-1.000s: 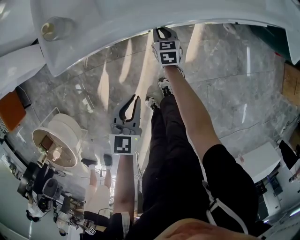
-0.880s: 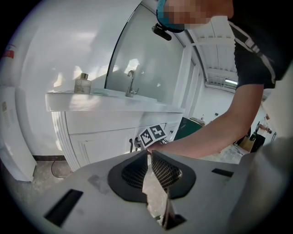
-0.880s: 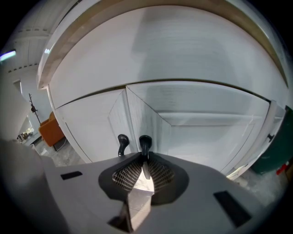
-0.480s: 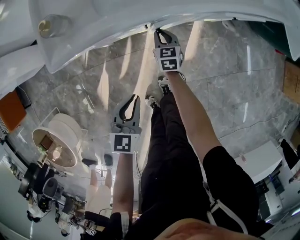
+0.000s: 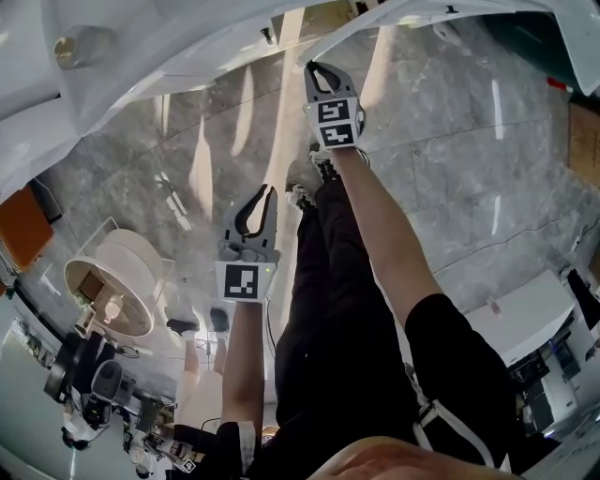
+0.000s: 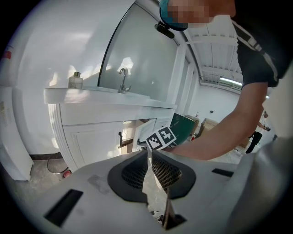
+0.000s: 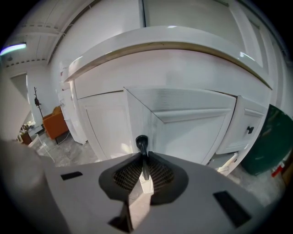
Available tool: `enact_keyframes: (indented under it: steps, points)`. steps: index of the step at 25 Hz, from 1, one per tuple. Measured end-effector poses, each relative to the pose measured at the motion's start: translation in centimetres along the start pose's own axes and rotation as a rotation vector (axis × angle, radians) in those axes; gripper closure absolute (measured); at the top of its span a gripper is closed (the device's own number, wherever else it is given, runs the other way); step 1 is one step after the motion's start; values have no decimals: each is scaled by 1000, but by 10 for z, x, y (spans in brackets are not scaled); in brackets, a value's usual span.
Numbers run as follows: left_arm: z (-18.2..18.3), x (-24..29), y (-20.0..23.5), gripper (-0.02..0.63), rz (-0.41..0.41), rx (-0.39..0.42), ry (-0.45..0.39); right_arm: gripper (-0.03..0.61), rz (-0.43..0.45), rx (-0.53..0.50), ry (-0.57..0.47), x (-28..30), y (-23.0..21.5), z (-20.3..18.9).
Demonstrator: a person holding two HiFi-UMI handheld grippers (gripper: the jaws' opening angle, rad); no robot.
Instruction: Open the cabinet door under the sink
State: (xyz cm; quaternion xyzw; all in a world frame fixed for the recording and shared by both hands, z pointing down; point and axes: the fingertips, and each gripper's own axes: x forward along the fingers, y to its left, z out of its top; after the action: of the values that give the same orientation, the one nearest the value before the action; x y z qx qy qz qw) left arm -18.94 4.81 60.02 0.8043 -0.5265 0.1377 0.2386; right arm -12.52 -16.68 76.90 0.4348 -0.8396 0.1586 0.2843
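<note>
The white cabinet door (image 7: 192,128) under the sink counter (image 5: 187,56) stands ajar, swung out toward me. My right gripper (image 7: 143,157) is shut on its black handle (image 7: 141,142). In the head view that gripper (image 5: 322,73) sits at the door's top edge (image 5: 422,28), with a strip of brown cabinet interior (image 5: 314,19) showing behind. My left gripper (image 5: 259,199) hangs lower and to the left over the floor, shut with nothing in it. The left gripper view shows its jaws (image 6: 149,160) together, the ajar door (image 6: 146,129), and the right gripper's marker cube (image 6: 161,137).
A bottle (image 6: 75,81) and a faucet (image 6: 122,77) stand on the counter. The neighbouring door (image 6: 98,141) has its own black handle (image 6: 120,138). My legs and shoes (image 5: 305,187) are below the door. A round white bin (image 5: 117,281), an orange seat (image 5: 19,225) and a white box (image 5: 525,314) stand on the marble floor.
The right gripper has pulled the handle outward and the door has swung away from the cabinet, opening a gap that shows the interior. The left gripper has barely shifted.
</note>
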Motion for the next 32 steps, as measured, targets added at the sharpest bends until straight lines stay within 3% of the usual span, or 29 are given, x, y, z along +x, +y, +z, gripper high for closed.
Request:
enact_keyframes:
  steps: [9,14,18,32]
  points:
    - [-16,-6,-31,578,-47,31,28,483,1,36,-4,-22,-6,-11]
    - [-9,3,-28,577,-22,33,14,482,-1,65,-12,-27,-12,-14]
    - [1,7,-25,578,5,18,4,482,19,54,-4,-28,-10,-15]
    - [-6,49,-50,578,-35,21,21,482,37,21,17,-62,-31,-41]
